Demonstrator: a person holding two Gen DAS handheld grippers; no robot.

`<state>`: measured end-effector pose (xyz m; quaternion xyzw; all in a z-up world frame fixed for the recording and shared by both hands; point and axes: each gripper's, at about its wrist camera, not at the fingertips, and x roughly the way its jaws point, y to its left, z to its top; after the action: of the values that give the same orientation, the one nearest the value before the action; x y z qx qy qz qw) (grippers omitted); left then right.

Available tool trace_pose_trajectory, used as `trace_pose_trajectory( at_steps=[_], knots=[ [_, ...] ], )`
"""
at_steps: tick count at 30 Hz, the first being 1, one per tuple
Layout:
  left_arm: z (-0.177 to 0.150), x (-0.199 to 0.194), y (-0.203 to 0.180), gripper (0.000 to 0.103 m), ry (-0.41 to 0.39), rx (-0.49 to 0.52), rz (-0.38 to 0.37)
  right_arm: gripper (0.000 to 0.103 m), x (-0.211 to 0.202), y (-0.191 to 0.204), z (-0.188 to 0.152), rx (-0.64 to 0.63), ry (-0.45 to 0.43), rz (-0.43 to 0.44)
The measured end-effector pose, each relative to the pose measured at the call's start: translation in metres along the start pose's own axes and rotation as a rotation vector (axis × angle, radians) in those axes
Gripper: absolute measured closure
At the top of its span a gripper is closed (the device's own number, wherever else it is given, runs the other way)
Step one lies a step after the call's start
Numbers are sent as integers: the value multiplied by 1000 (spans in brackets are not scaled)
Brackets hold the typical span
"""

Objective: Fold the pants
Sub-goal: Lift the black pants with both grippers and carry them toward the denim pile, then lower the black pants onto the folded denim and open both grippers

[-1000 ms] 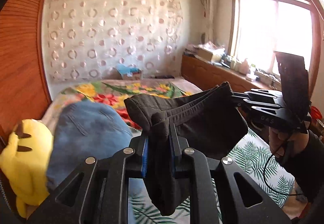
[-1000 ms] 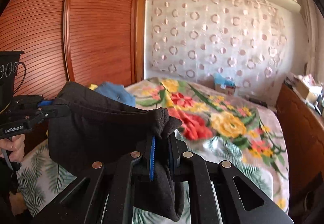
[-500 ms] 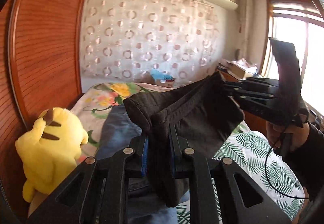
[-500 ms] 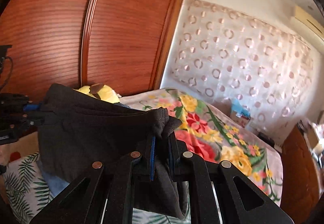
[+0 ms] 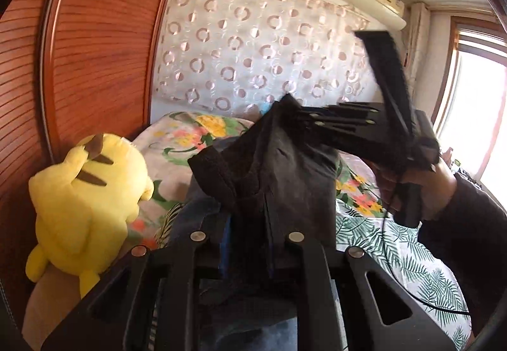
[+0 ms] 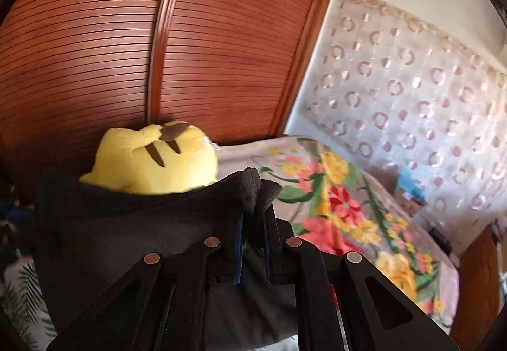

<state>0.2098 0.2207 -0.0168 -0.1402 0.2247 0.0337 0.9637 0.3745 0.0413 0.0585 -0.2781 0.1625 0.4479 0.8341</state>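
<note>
The black pants hang in the air over the bed, stretched between both grippers. My left gripper is shut on one bunched corner of the cloth. My right gripper is shut on the other corner, and the pants spread to its left. In the left wrist view the right gripper shows at upper right, held by a hand, pinching the far edge of the pants. The left gripper is hidden behind the cloth in the right wrist view.
A yellow plush toy sits at the left by the wooden wardrobe doors. Blue jeans lie on the bed under the pants. A floral blanket and a leaf-print sheet cover the bed.
Both grippers have swung left toward the wardrobe and plush toy, carrying the pants. The right gripper has risen and come closer to the left one.
</note>
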Motion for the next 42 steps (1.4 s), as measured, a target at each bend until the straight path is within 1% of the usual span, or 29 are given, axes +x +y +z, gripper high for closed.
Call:
trace_pose_trajectory(
  at_steps=[3,6,7,8,9,11,13,18,21,24,25,26,27,30,32,35,39,42],
  knots=[
    [-6,0,4,85,11,-4,24,93,16,-3,0,7,10,42],
    [-11,4,7,85,35,-9,38,93,29,-7,-3,25,38,57],
    [-12,5,7,85,40,-11,43,91,32,-10,-3,35,45,61],
    [-13,6,8,85,41,-11,46,84,34,-12,-4,49,53,68],
    [-14,6,8,85,43,-11,52,82,35,-17,-3,69,59,70],
    [-15,4,8,85,43,-14,54,73,30,-27,-4,111,63,72],
    [-15,1,8,85,39,-8,51,70,20,-44,-4,184,48,88],
    [-12,-8,8,82,30,-2,46,70,-9,-68,-12,254,10,80],
    [-8,-13,8,78,20,7,64,70,-22,-69,-25,275,9,91],
    [-6,-19,8,70,8,14,83,70,-24,-63,-37,279,22,88],
    [-6,-21,9,66,5,17,86,70,-24,-61,-39,283,28,88],
    [-6,-21,10,59,6,18,85,70,-24,-58,-42,285,31,89],
    [-6,-21,11,56,8,20,85,70,-23,-54,-42,284,32,88],
    [-5,-19,9,55,28,35,96,70,-26,-45,-46,289,29,102],
    [-4,-17,5,55,45,47,87,70,-27,-40,-47,278,26,102],
    [-7,-13,-4,55,68,89,87,70,-27,-37,-51,291,22,109],
    [-12,-7,-10,55,98,101,89,70,-33,-36,-58,295,25,103],
    [-17,-5,-15,55,118,135,110,69,-42,-33,-63,307,16,94]
  ],
)
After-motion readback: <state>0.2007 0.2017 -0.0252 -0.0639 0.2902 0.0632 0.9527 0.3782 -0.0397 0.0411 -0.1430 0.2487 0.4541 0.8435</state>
